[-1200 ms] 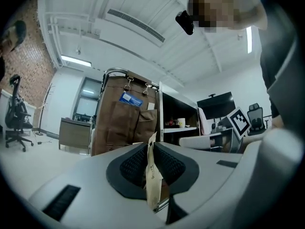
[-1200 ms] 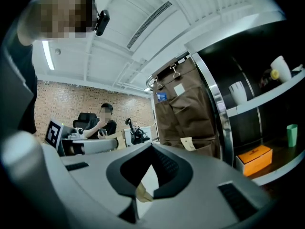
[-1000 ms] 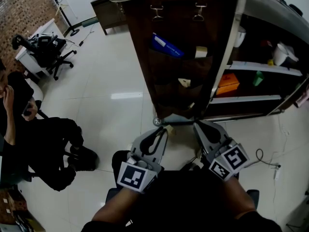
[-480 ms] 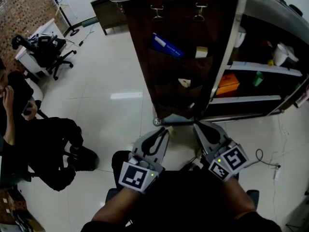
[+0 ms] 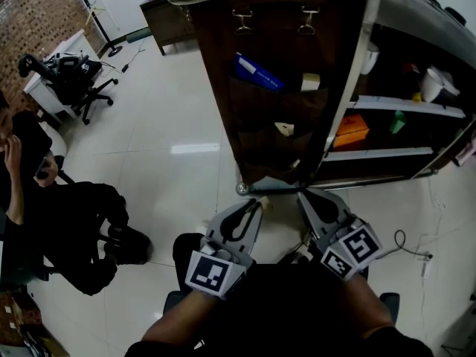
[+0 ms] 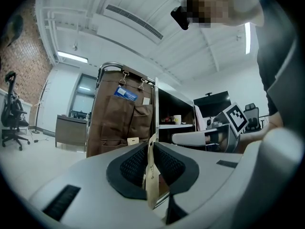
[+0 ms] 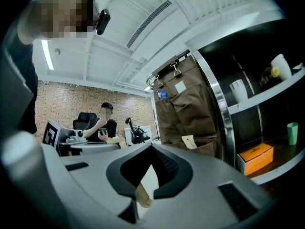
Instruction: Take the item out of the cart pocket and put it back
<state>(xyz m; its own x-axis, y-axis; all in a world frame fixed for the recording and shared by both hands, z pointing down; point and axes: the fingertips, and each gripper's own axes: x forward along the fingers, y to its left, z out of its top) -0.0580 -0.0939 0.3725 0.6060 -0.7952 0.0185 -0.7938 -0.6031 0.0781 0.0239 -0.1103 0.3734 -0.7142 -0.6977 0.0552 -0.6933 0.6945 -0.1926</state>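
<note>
Nothing has shifted in the last second: the left gripper (image 5: 255, 201) stays low, fingers clamped on the thin beige paper tag (image 6: 151, 180), the brown fabric pocket organiser (image 5: 275, 125) well ahead of them, the right gripper (image 5: 305, 193) fingers apart, empty, so the return remains outstanding.

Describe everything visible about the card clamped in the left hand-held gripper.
The card is thin and pale tan, like stiff paper, with faint small dark print on its face. In the left gripper view it stands upright and edge-on, pinched between the black textured pads of the left hand-held gripper and sticking out above and below them. It is clear of the brown pocket organizer on the cart.
</note>
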